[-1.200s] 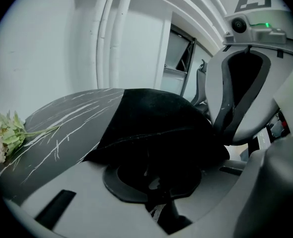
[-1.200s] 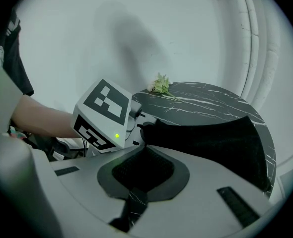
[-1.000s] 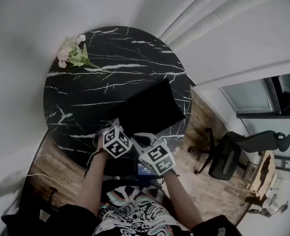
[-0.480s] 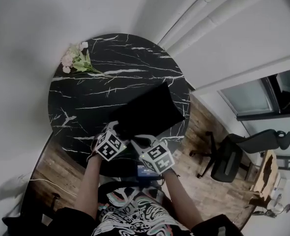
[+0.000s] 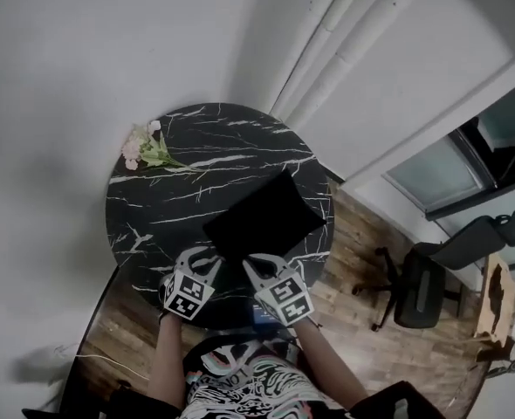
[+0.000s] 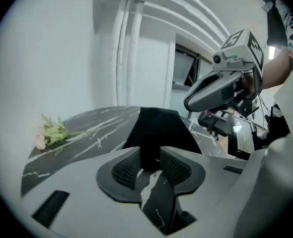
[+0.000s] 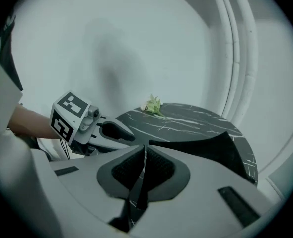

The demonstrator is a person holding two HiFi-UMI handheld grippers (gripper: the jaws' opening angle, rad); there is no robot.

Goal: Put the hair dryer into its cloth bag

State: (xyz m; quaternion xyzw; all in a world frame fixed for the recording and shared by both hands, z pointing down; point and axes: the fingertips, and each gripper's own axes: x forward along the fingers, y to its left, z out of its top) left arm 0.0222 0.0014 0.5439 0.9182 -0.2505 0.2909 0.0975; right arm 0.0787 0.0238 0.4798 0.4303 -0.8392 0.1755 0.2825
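Risk: cloth bag [image 5: 266, 223] lies flat near the surface [image 5: 153, 199] edge, and a careless tug could drag it off. Hair dryer not visible, maybe inside. Left gripper [image 6: 150, 157] jaws partway open, just been closing, nothing between them. Right gripper [image 7: 145, 156] jaws together, empty.

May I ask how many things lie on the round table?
2: a flower sprig at the left edge, a black cloth bag right of centre. More may be hidden.
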